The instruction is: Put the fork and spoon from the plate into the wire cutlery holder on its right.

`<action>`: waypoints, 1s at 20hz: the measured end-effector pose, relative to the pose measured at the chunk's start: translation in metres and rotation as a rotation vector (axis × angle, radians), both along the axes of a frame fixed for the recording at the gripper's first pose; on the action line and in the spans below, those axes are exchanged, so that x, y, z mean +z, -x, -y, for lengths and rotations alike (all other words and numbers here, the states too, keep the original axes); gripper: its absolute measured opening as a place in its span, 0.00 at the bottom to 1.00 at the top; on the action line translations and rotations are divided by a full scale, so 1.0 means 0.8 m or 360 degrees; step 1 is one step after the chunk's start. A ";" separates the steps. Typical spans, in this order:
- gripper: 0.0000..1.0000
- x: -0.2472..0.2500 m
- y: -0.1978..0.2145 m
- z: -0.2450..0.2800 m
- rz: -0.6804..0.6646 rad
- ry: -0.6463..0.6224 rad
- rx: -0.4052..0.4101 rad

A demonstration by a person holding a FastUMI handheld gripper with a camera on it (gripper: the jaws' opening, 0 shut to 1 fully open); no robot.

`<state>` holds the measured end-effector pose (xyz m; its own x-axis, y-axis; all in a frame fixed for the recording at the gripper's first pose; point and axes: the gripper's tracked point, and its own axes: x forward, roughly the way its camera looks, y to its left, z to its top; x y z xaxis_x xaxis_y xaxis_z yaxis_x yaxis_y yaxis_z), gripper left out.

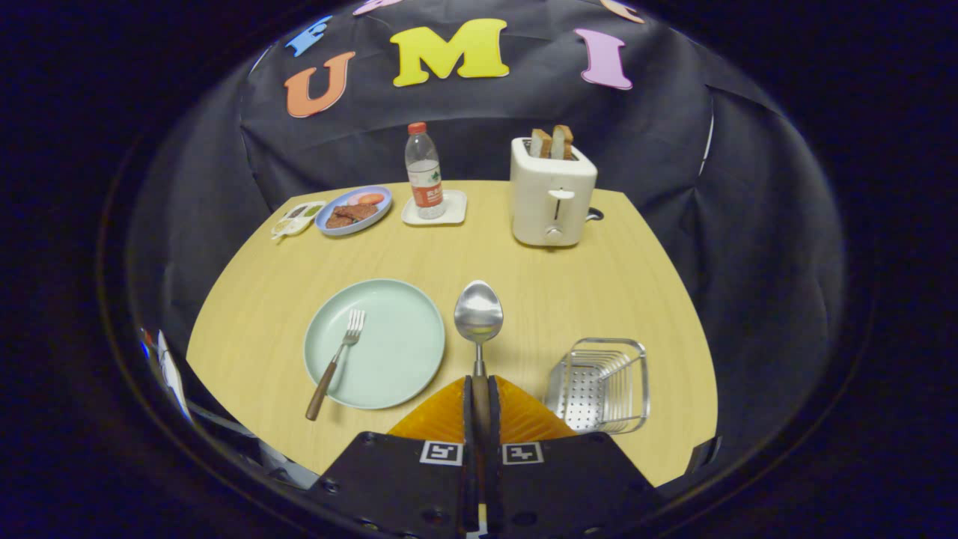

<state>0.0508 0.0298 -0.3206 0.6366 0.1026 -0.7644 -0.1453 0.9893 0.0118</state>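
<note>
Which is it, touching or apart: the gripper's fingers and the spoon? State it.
Touching. The gripper view shows the gripper closed on the spoon, its handle pinched between both fingers, bowl sticking out ahead.

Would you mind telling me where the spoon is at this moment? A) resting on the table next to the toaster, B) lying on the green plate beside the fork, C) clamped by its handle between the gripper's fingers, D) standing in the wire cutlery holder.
C: the gripper is shut on the handle of the spoon, whose bowl sticks out ahead of the fingers, while the fork lies on the plate.
</note>
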 end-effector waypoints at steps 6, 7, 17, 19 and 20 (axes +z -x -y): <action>0.05 0.013 0.030 0.071 0.0037 0.0050 -0.0057; 0.05 0.014 0.038 0.082 0.0039 0.0064 -0.0058; 0.05 0.011 0.064 0.118 0.0002 0.0030 -0.0175; 0.05 0.013 0.061 0.118 0.0013 0.0027 -0.0188; 0.05 0.012 0.059 0.119 0.0013 0.0029 -0.0197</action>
